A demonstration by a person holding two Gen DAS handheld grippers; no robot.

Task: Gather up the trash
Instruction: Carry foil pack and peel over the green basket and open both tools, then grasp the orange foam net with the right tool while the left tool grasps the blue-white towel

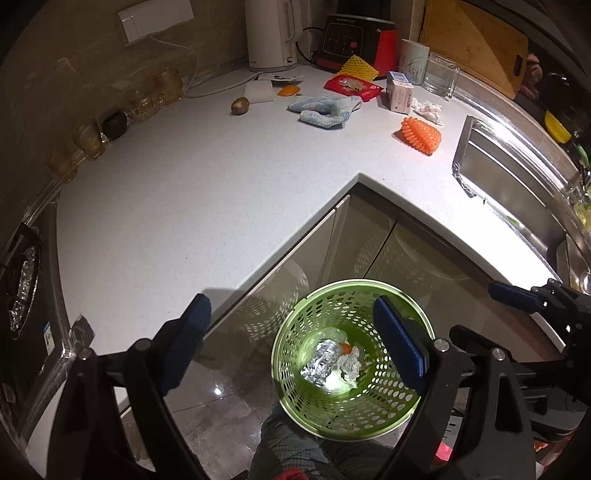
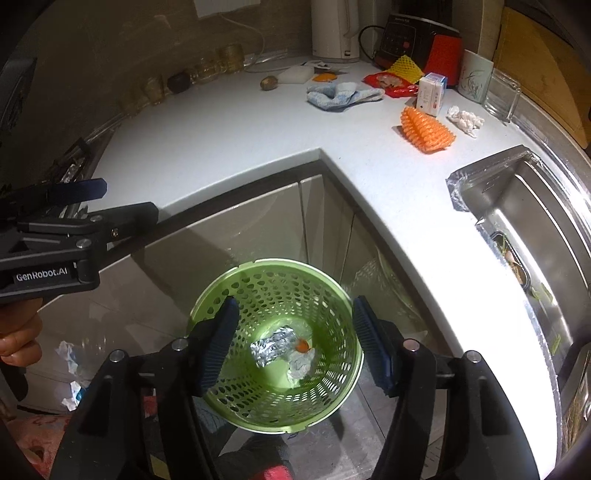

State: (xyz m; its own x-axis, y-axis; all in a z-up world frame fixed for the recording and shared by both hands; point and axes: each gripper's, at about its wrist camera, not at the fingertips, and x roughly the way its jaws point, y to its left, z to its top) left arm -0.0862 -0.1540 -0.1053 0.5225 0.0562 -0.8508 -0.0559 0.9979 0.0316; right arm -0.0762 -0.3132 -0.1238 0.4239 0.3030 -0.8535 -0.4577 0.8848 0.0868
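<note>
Green perforated basket (image 2: pixel 275 347): stands on the floor in the inner corner of the white worktop (image 1: pixel 207 192), in front of the cabinet doors. Contents: crumpled foil (image 2: pixel 271 349), a small orange scrap (image 2: pixel 302 346) touching the foil's end, and crumpled white paper (image 2: pixel 301 365) just beside both.

Right gripper (image 2: pixel 291 343): hangs above the basket's mouth, jaws spread wide, nothing between them.

Left gripper (image 1: pixel 295 343): above the basket's left rim and the floor beside it, jaws released and empty; one blue pad overlaps the basket's rim in the left wrist view.

On the worktop, well apart from the basket, toward the back wall:
- orange ribbed foam sleeve (image 2: pixel 426 131), nearest the basket of the group;
- crumpled white tissue (image 2: pixel 464 120), just right of the sleeve, near the sink (image 2: pixel 524 206);
- small carton (image 2: pixel 431 93), behind the sleeve;
- red wrapper (image 2: pixel 391 85), left of the carton;
- yellow foam net (image 2: pixel 405 68), behind the wrapper;
- blue cloth (image 2: pixel 340 95), left of the wrapper;
- orange peel (image 2: pixel 324 77) and a brown fruit (image 2: pixel 269 83), behind and left of the cloth.

White kettle (image 1: pixel 271 35): against the back wall.
</note>
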